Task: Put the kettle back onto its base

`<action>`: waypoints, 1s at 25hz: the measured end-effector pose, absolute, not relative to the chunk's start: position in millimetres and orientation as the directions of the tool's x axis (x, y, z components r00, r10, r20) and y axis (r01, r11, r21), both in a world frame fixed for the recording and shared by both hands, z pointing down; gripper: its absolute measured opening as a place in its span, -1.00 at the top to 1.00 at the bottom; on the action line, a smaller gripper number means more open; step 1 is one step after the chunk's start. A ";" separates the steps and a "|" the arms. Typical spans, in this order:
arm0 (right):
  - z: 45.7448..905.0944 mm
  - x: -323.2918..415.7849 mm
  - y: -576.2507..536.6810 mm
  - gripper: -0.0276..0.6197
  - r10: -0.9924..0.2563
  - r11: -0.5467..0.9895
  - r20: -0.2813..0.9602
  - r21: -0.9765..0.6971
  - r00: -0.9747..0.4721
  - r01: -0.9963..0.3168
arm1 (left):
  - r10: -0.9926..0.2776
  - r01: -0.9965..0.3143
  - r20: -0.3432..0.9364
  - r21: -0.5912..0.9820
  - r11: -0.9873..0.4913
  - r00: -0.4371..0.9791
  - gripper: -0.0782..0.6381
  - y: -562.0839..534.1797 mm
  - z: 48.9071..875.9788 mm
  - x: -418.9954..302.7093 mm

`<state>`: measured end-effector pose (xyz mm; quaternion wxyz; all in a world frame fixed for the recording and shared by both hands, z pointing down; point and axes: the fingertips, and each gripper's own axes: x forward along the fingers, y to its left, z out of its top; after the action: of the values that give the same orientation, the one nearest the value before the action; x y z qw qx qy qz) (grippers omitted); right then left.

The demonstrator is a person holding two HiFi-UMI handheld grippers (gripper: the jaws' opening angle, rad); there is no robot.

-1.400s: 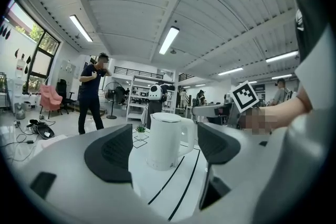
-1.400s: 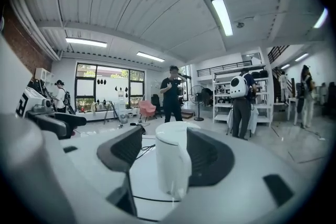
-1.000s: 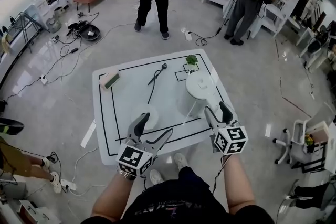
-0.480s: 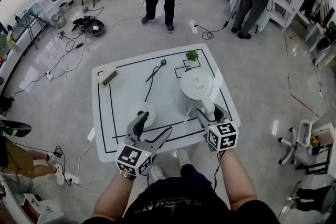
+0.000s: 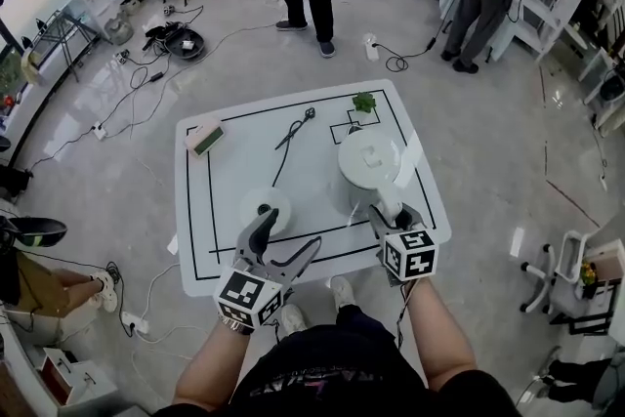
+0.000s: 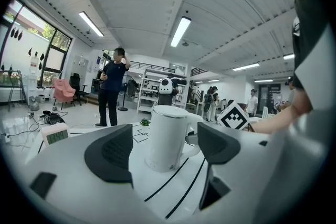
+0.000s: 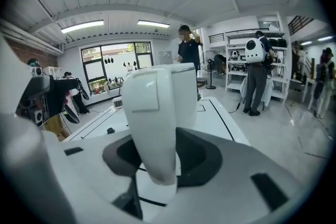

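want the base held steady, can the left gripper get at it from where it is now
Probably yes. The left gripper is open and empty, and the base lies just ahead of it with nothing between. The kettle stands off to the side, its handle inside the closing right gripper.

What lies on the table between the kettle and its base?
Nothing stands there. In the head view, the stretch of table between the kettle and the base is bare white. The cord runs off toward the far edge.
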<state>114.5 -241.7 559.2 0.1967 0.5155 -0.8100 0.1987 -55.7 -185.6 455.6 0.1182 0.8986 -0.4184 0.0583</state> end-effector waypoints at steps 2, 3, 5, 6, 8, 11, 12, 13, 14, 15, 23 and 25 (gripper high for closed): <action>559.1 113.6 -241.4 0.53 -0.767 0.385 0.519 -0.100 -0.378 -0.918 | -0.740 -0.768 0.205 0.169 -0.618 0.640 -0.26 -185.3 457.0 -56.2; 559.2 113.8 -241.2 0.54 -0.771 0.384 0.518 -0.087 -0.371 -0.919 | -0.741 -0.769 0.206 0.170 -0.616 0.639 -0.26 -185.1 457.5 -56.1; 559.3 114.6 -241.1 0.55 -0.773 0.387 0.517 -0.076 -0.368 -0.919 | -0.743 -0.771 0.206 0.171 -0.613 0.637 -0.26 -185.0 457.4 -56.2; 559.3 114.6 -241.2 0.55 -0.772 0.389 0.515 -0.078 -0.372 -0.918 | -0.745 -0.773 0.206 0.172 -0.611 0.635 -0.26 -184.9 456.9 -56.5; 559.7 114.2 -241.3 0.55 -0.771 0.392 0.513 -0.084 -0.377 -0.916 | -0.748 -0.775 0.203 0.171 -0.608 0.632 -0.26 -184.7 455.4 -57.4; 561.8 113.3 -242.2 0.55 -0.757 0.399 0.530 -0.089 -0.383 -0.913 | -0.754 -0.780 0.199 0.163 -0.604 0.626 -0.26 -184.6 453.7 -58.6; 562.1 112.8 -242.2 0.55 -0.752 0.403 0.535 -0.091 -0.386 -0.911 | -0.757 -0.783 0.197 0.161 -0.601 0.622 -0.26 -184.3 453.1 -59.2; 562.1 112.5 -241.8 0.55 -0.748 0.407 0.538 -0.093 -0.389 -0.909 | -0.761 -0.785 0.195 0.160 -0.598 0.619 -0.26 -183.9 452.3 -60.0; 562.0 112.3 -241.3 0.55 -0.745 0.410 0.540 -0.093 -0.392 -0.907 | -0.764 -0.788 0.193 0.159 -0.595 0.616 -0.26 -183.5 451.3 -60.9; 561.9 112.2 -240.8 0.55 -0.744 0.412 0.540 -0.091 -0.393 -0.907 | -0.767 -0.790 0.190 0.158 -0.592 0.613 -0.26 -183.2 450.3 -61.7; 560.6 112.1 -241.0 0.56 -0.755 0.427 0.520 -0.072 -0.400 -0.901 | -0.795 -0.813 0.170 0.155 -0.562 0.582 -0.26 -182.8 445.0 -71.3; 559.7 113.2 -241.1 0.57 -0.760 0.432 0.510 -0.068 -0.404 -0.899 | -0.803 -0.819 0.166 0.157 -0.552 0.573 -0.26 -182.3 444.2 -74.4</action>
<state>113.2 -241.1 559.7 0.2066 0.5054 -0.8206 0.1688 -74.4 -182.3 444.2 0.1085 0.8801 -0.4607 0.0373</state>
